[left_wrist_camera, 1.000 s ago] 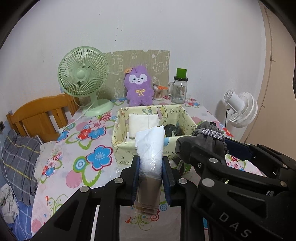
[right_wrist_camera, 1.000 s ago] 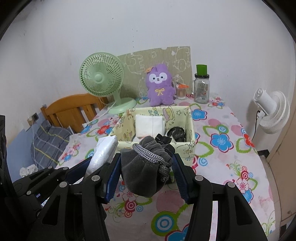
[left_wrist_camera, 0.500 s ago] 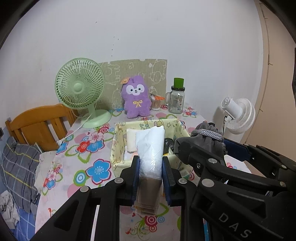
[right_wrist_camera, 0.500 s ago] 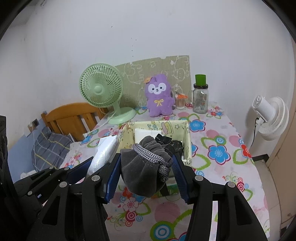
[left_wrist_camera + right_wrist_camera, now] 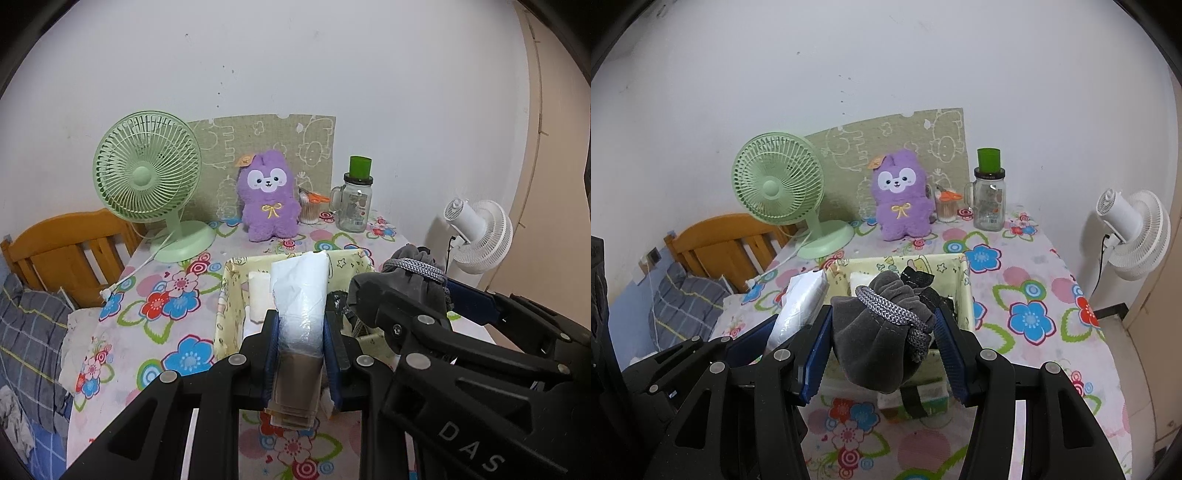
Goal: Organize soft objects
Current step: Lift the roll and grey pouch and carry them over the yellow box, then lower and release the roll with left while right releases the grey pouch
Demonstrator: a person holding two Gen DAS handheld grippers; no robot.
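Note:
My left gripper [image 5: 300, 325] is shut on a white tissue pack in clear wrap [image 5: 300, 295], held upright above the near side of the table. My right gripper [image 5: 882, 325] is shut on a grey drawstring pouch [image 5: 879, 339] with a braided cord. In front of both stands a pale yellow fabric basket [image 5: 231, 295] [image 5: 964, 288] holding a folded white cloth [image 5: 258, 288] and something black [image 5: 918, 277]. A purple plush toy [image 5: 267, 197] [image 5: 901, 195] sits upright at the back of the table.
The flowered tablecloth [image 5: 1030, 317] covers the table. A green desk fan [image 5: 147, 184] stands back left, its cord trailing to the table's left edge. A glass jar with a green lid [image 5: 989, 199] is back right. A wooden headboard [image 5: 66, 247] is left, a white fan [image 5: 1134, 236] right.
Both grippers have drawn back and risen a little with their loads, so the basket and table now look smaller and lower in both views. Both grips are unchanged.

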